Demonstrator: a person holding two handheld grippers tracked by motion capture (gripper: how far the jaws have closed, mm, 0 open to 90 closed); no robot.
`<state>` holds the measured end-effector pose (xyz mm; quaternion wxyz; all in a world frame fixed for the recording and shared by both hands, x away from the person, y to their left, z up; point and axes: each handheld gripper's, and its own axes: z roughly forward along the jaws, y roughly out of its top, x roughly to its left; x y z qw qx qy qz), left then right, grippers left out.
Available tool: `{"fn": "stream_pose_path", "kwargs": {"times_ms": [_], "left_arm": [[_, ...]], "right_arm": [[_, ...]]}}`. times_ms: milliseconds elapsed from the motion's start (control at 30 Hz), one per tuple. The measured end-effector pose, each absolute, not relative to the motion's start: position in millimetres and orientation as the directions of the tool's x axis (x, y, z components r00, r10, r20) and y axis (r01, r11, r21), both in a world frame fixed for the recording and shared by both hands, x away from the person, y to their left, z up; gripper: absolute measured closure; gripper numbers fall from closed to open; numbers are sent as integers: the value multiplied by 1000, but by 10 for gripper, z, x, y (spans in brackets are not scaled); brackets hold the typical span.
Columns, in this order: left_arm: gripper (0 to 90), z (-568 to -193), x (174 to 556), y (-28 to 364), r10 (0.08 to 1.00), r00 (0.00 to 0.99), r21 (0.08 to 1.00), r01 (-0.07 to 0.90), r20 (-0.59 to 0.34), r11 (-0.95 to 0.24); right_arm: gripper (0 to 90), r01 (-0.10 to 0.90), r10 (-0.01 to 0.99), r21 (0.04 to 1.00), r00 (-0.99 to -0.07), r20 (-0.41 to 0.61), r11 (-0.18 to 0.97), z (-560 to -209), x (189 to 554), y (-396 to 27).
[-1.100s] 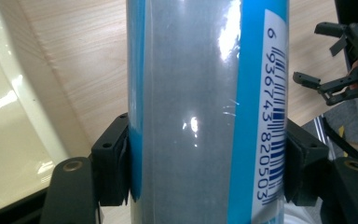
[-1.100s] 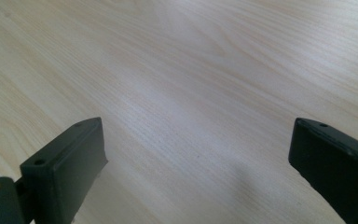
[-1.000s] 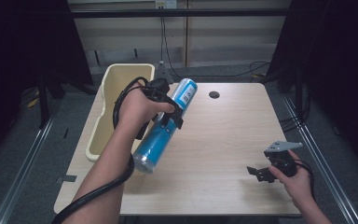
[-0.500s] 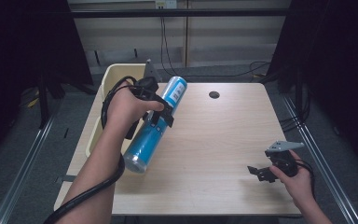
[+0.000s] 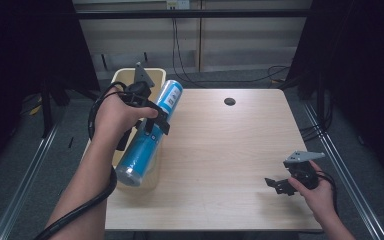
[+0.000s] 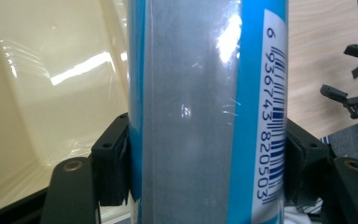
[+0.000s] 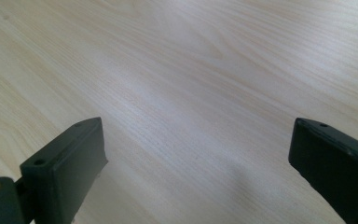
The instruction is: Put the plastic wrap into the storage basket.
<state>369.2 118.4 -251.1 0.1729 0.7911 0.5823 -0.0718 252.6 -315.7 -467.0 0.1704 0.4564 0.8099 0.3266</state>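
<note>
Your left hand-held gripper [image 5: 155,120], clamped around the blue can [image 5: 147,137], has carried it off the worktop [image 5: 230,150] to hang tilted over the cream bin [image 5: 120,77], so lowering comes next, while your right hand-held gripper [image 5: 280,184] rests wide open.

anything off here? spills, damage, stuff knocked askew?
Nothing stands out. The blue can is tilted only because the left gripper holds it clamped across its middle, over the table's left edge by the cream bin. The right gripper sits open above bare table. No spills or damage visible.
</note>
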Motion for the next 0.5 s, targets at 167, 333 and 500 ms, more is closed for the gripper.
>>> {"fn": "stream_pose_path", "kwargs": {"times_ms": [167, 333, 500], "left_arm": [[321, -2513, 3691, 1293, 910, 296, 184, 950, -290, -251], [321, -2521, 3692, 1401, 921, 263, 190, 958, -287, -215], [322, -2536, 3703, 1459, 926, 242, 186, 963, -289, -194]], "right_arm": [[36, 622, 847, 688, -531, 19, 374, -4672, 2527, -3152], [36, 629, 850, 685, -526, 26, 368, -4676, 2528, -3153], [36, 631, 854, 685, -519, 23, 365, -4665, 2522, -3162]]}}
